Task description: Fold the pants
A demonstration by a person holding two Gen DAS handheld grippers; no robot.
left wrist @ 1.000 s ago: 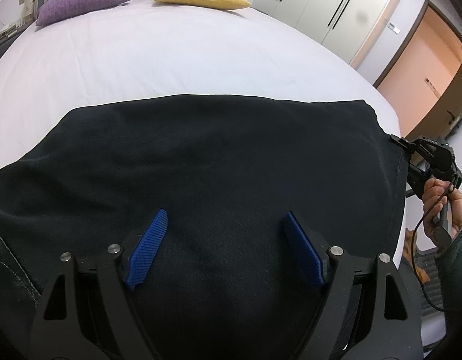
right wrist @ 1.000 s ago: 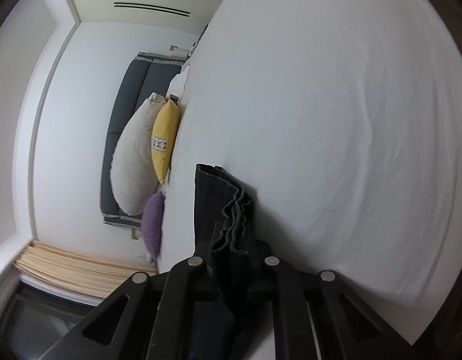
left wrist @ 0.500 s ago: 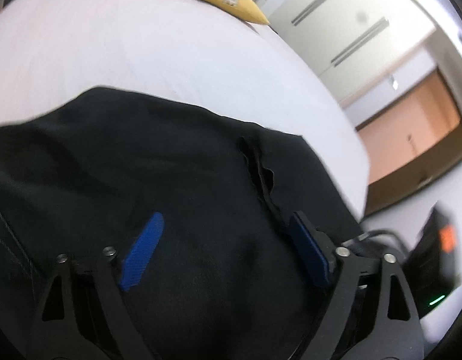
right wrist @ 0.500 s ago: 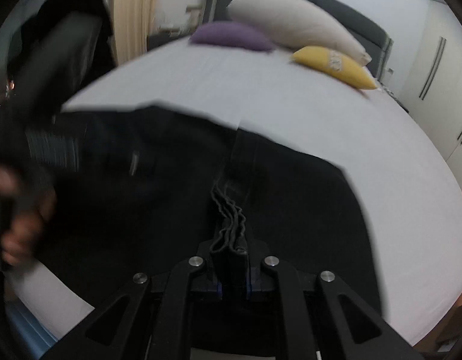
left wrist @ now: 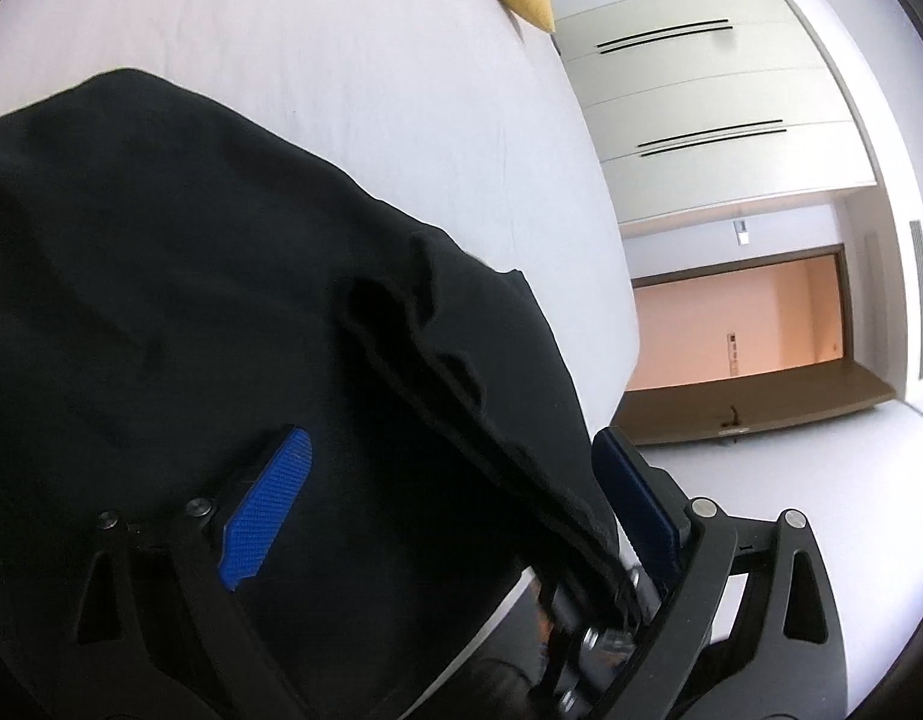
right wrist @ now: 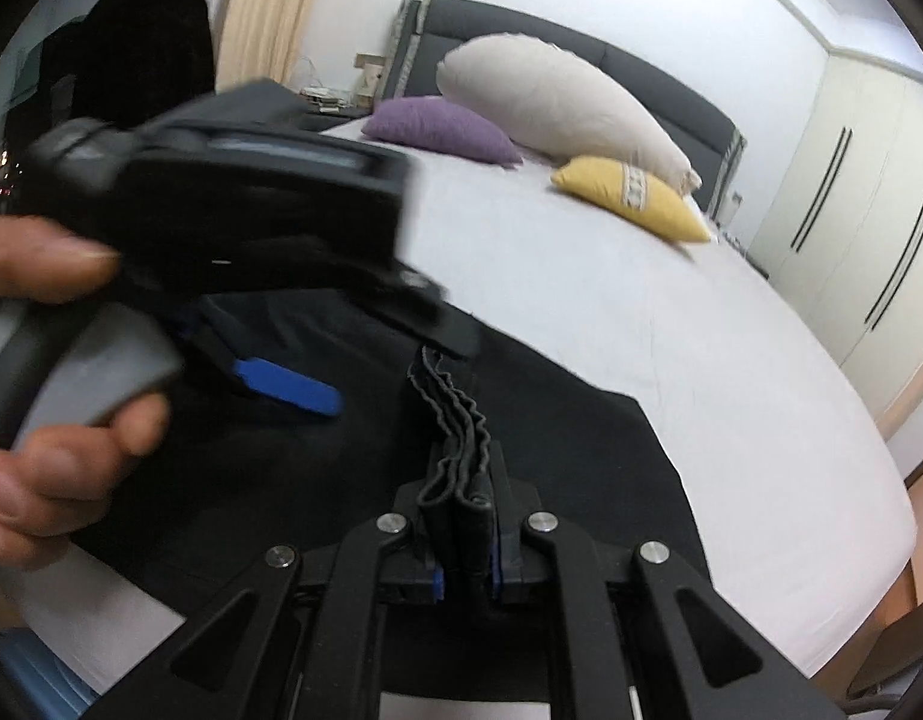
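Observation:
The black pants [left wrist: 161, 276] lie spread on the white bed [left wrist: 341, 60]. My left gripper [left wrist: 455, 480] is open above them, its blue pads [left wrist: 269, 504] wide apart, with a bunched pants edge [left wrist: 437, 372] running between them. My right gripper [right wrist: 464, 516] is shut on that stacked, wavy pants edge [right wrist: 455, 432], and the pants [right wrist: 581, 468] fill the bed's near part. In the right wrist view the left gripper [right wrist: 293, 390] shows close on the left, held by a hand [right wrist: 59, 372].
A purple pillow [right wrist: 443, 129], a white pillow [right wrist: 557, 96] and a yellow pillow [right wrist: 635, 195] lie at the dark headboard [right wrist: 671, 90]. White wardrobes [left wrist: 701, 90] and an orange doorway [left wrist: 737, 324] stand beyond the bed's right side.
My right gripper has carried the pants edge from the right end over towards the left gripper, folding the cloth. My left gripper has turned right and stayed open.

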